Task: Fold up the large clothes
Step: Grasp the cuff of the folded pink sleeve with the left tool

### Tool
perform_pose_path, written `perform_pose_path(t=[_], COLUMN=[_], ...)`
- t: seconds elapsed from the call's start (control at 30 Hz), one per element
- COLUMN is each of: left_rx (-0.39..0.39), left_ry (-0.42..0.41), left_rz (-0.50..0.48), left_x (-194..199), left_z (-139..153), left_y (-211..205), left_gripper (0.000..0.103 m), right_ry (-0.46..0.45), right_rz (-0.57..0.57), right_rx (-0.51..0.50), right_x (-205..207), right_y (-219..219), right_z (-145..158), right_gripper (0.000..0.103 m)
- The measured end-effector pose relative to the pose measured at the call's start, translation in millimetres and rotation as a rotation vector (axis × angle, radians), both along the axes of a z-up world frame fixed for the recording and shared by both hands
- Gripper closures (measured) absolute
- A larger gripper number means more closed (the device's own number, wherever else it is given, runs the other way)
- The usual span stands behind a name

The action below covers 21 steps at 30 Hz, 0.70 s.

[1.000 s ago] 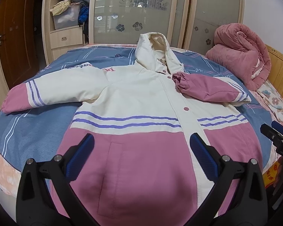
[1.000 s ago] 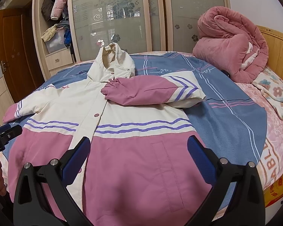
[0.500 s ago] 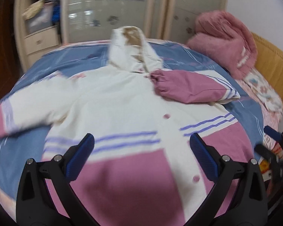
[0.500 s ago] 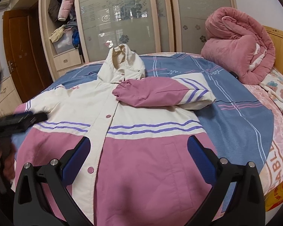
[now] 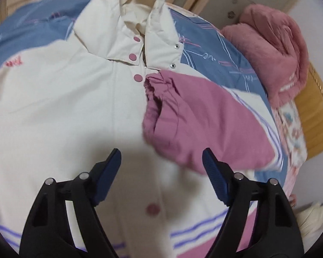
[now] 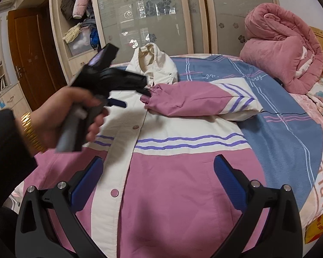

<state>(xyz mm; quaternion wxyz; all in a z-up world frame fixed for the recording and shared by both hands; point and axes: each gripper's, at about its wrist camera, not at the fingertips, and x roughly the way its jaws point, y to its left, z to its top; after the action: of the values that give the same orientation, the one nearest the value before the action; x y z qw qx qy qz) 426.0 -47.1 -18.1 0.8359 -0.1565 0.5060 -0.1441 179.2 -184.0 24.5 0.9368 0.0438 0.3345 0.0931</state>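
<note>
jacket (image 6: 161, 150) lay flat, front up, on the bed (image 6: 290, 133), one sleeve (image 6: 196, 99) already folded across its chest. a second before, the left claw (image 5: 161, 161) had hung back over the hem; it had since swung up over the chest, close to the pink cuff (image 5: 152, 90) and just below the collar (image 5: 140, 28), its jaws spread wide and gripping nothing. from the right view its tips sat right at that cuff, though touching or not could not be told. the right claw (image 6: 158, 172) had barely moved, low over the pink hem, jaws likewise wide apart and empty. that reach suggested the folded sleeve was about to be adjusted, or the other sleeve, out of sight here, taken next; the fold seemed early on. counted: one jacket, one folded sleeve, two claws, five pink snaps in the left view, one pink quilt (image 6: 280, 49) rolled at the headboard, one wardrobe (image 6: 150, 15) behind
</note>
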Motion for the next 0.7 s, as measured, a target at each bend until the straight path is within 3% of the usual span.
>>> perform_pose_path(t=[0.13,0.27,0.3,0.33,0.4,0.57,0.7], left_rx=[-0.065,-0.016,-0.001,0.015,0.027,0.192,0.266], left_ry=[0.041,0.035,0.032,0.017,-0.020,-0.218,-0.300], left_rz=[0.010,0.025,0.038,0.054,0.070,-0.001,0.032], left_x=[18.0,28.5,30.9,31.7,28.9,9.2,-3.1], left_z=[-9.7,-16.7,-18.6,-18.7,-14.1,21.4,51.4], left_y=[-13.1,-25.8,-27.2,-26.9,-25.1,-41.9,-30.2], left_gripper=[0.033,0.044,0.054,0.066,0.071,0.073,0.074], right_ry=[0.006,0.012,0.015,0.015,0.018,0.025,0.028], right_rz=[0.018,0.013,0.011,0.008,0.005,0.010,0.014], right_rx=[-0.003,0.003,0.007,0.008,0.008,0.008,0.008], right_x=[1.2,3.6,4.6,5.0,6.3,7.2,7.1], right_y=[4.3,2.6,1.4,1.2,0.8,2.3,5.7], right_z=[-1.8,-3.1,-3.6,-3.6,-4.7,-6.6,-7.0], right_gripper=[0.001,0.001,0.001,0.001,0.001,0.001,0.001])
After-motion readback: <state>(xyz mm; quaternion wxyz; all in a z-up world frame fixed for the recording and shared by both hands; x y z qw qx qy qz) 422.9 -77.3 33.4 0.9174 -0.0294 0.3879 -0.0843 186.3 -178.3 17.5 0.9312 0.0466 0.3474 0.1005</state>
